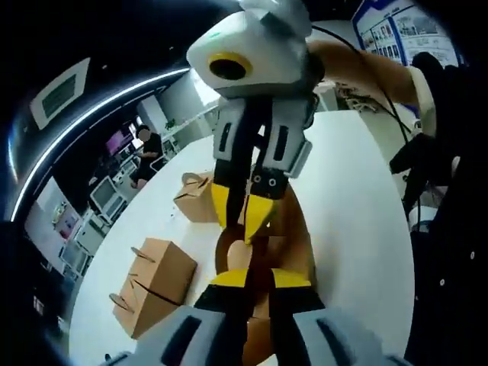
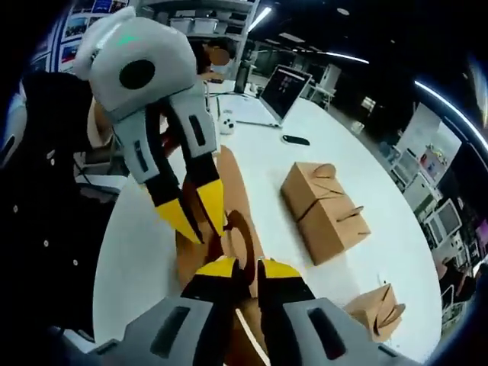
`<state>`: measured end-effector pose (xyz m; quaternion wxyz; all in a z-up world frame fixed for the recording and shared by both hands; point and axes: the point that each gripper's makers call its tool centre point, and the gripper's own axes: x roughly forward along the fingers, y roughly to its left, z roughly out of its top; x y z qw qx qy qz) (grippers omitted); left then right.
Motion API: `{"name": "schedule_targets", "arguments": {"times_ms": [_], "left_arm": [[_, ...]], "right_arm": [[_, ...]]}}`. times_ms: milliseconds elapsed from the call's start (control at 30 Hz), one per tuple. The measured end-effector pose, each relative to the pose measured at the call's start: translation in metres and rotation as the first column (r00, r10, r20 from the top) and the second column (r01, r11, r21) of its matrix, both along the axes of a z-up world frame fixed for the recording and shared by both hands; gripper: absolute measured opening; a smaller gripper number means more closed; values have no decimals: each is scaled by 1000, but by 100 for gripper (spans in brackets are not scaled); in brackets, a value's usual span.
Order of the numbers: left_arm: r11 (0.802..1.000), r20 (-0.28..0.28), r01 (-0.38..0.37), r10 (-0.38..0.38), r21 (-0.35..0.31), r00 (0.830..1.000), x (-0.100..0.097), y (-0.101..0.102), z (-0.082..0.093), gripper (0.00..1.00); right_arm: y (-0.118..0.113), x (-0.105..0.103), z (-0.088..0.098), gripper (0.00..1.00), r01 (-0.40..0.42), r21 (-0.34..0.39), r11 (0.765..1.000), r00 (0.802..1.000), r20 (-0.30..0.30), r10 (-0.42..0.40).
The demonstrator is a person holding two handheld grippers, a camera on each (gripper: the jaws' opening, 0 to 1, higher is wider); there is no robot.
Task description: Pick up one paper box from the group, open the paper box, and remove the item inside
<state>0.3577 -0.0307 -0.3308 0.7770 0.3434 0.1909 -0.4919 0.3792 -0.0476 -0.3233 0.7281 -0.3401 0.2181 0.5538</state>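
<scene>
A brown paper box (image 1: pixel 263 244) is being held above the white surface (image 1: pixel 358 198) between the two grippers; in the left gripper view its own gripper (image 1: pixel 258 280) is rising from the bottom with yellow-tipped jaws narrow and pinching the near part of the box, while the right gripper (image 1: pixel 245 217) is coming in from the top, its jaws narrow on the box's upper edge; in the right gripper view the box (image 2: pixel 229 244) is showing a curved cut-out flap between the jaws, the right gripper (image 2: pixel 242 268) is clamping it from below with jaws nearly together, and the left gripper (image 2: pixel 194 210) is reaching down from the upper left with its yellow tips touching the box; whether the box is already opening I cannot tell; two more boxes are sitting on the surface, well apart from the held one: a large box (image 1: pixel 152 286) with folded handles and a small box (image 1: pixel 197 197) farther off; in the right gripper view the large box (image 2: pixel 324 210) is lying to the right, the small box (image 2: pixel 377 309) near the lower right edge, and a laptop (image 2: pixel 278 95) and a dark phone (image 2: pixel 295 139) are lying at the far end; a seated person (image 1: pixel 146 156) is working at monitors beyond the surface.
</scene>
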Motion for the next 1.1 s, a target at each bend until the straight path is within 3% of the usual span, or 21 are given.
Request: {"name": "schedule_targets", "arguments": {"times_ms": [133,567,833,1000,1100], "left_arm": [[1000,26,-18,18,1,1000,3,2,4,5],[1000,49,0,0,4,999,-15,3,7,4],[997,22,-19,17,69,1000,-12,19,-16,4],[998,9,-6,6,60,1000,-15,17,-17,4],[1000,20,0,0,31,1000,-15,13,-5,10]], "right_arm": [[-1,-2,0,4,-2,3,1000,1000,-4,2],[0,-1,5,3,21,4,1000,1000,1,-21],[0,5,9,3,60,31,998,997,-56,-58],[-4,13,10,3,96,61,993,992,-88,-91],[-6,15,11,4,109,78,991,989,-104,-101]]}}
